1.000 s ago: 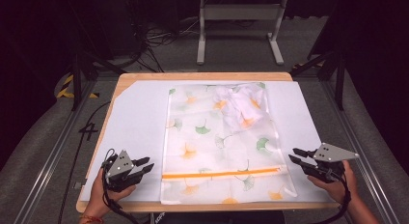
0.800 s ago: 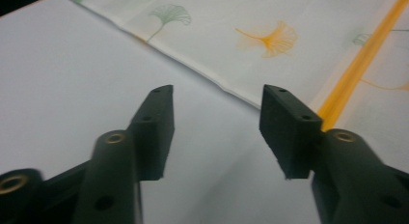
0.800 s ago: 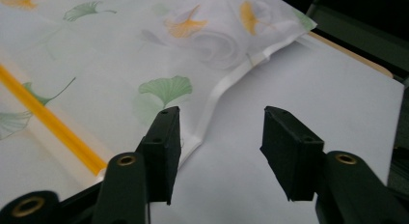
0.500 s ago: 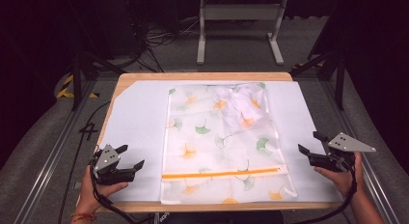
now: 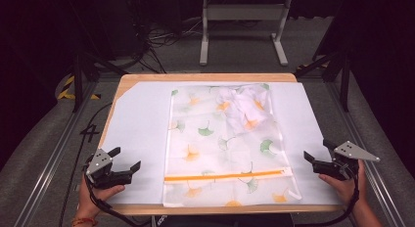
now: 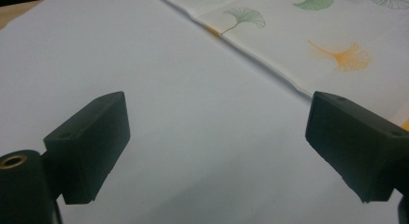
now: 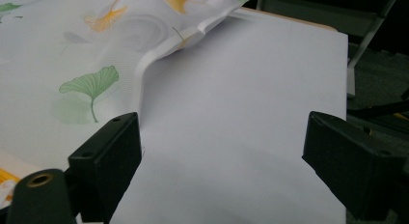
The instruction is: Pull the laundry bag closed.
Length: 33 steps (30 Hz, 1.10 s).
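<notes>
A translucent white mesh bag (image 5: 220,144) printed with green and orange ginkgo leaves lies flat in the middle of the table. An orange zip strip (image 5: 225,176) crosses it near the front, and a crumpled bulge (image 5: 244,107) sits in its far right corner. My left gripper (image 5: 126,158) hovers over the white sheet left of the bag, and its jaws have just been opening, with nothing between them. My right gripper (image 5: 318,149) sits right of the bag; its jaws too have just been opening and are empty. The left gripper (image 6: 217,137) and right gripper (image 7: 226,161) show only white sheet between the pads, with the bag (image 6: 313,35) (image 7: 72,50) off to one side.
A white sheet (image 5: 137,124) covers the wooden table (image 5: 205,77), whose edges fall away to grey floor. Metal rails run along both sides. A grey stand (image 5: 242,21) and cables lie beyond the far edge.
Both grippers' jaws have spread wider. The left hand has drifted left and the right hand right, each away from the bag. The bag has not moved.
</notes>
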Motion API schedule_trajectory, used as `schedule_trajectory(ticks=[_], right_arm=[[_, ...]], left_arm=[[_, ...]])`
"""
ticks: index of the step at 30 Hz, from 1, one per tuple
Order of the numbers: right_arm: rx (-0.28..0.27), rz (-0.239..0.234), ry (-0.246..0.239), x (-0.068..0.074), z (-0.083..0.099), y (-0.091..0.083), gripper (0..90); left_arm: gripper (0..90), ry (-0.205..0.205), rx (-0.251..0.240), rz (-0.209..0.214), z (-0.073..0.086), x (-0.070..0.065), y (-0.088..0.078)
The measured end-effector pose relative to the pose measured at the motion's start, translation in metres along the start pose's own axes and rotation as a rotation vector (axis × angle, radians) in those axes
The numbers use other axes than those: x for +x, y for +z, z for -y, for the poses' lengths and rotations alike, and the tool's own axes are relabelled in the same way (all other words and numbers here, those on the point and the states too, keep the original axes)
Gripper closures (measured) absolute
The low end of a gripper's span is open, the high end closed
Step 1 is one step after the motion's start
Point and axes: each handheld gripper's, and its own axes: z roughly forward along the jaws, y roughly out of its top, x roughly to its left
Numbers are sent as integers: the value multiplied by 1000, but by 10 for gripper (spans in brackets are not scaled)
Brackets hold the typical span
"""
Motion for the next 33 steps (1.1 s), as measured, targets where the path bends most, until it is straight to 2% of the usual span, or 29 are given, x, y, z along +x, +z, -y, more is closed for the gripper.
schedule_trajectory(ticks=[4,6,10,13,33], right_arm=[[27,14,-23,5,2,1,141],[20,23,-32,7,2,-1,140],[14,35,-11,5,2,-2,139],[28,37,-18,6,3,2,138],[34,39,-50,11,1,2,129]], left_arm=[[86,8,-3,11,0,-2,0],[86,-4,-3,19,1,-2,0],[86,-10,-1,26,1,-2,2],[86,-23,-16,39,0,-3,1],[86,-5,8,32,-3,-6,5]])
